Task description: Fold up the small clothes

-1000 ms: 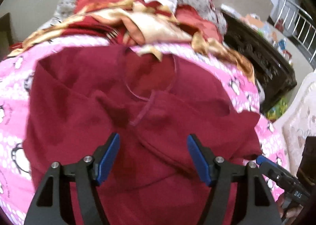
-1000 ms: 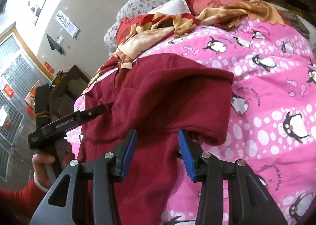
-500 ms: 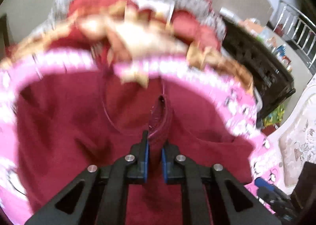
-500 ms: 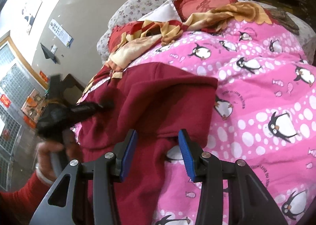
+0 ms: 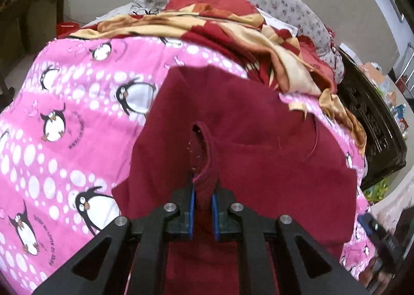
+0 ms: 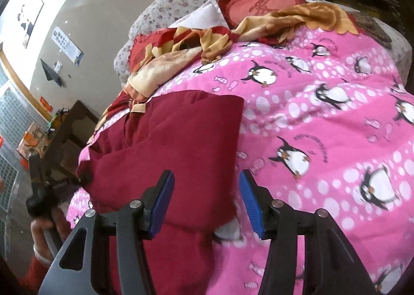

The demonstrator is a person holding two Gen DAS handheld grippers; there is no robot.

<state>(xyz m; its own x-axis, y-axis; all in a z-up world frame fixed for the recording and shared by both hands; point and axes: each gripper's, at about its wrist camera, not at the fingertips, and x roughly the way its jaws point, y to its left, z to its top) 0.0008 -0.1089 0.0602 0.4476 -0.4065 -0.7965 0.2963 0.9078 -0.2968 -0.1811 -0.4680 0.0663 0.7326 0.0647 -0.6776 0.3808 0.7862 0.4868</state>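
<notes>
Garment (image 5: 271,165), one, pinched by left claw (image 5: 203,203)

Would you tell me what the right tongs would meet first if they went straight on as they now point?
Probably the maroon garment, whose folded edge lies between the open right tongs; depth is unclear.
</notes>
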